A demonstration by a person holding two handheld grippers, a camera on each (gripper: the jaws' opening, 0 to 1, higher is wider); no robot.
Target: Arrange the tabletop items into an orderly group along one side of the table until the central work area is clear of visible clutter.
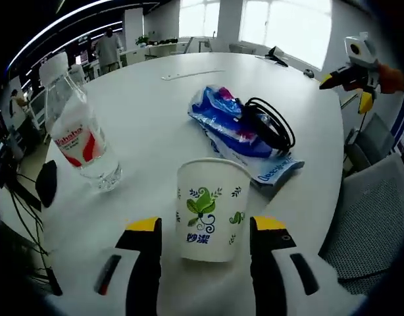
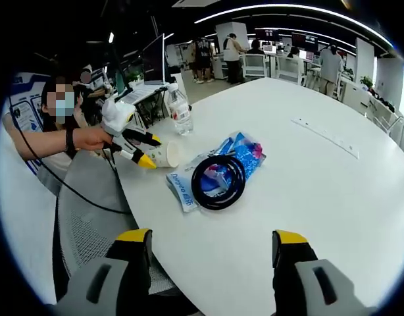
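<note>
The left gripper (image 1: 205, 234) has two broad white jaws with black inner faces and yellow tips; a red slot marks one jaw, a dark slot the other. The right gripper (image 2: 215, 240) looks the same: grey-white jaws, black inner faces, yellow tips, each with a dark slot. A hand (image 2: 93, 138) wears a dark wristband, and a thin black cable trails below it.
</note>
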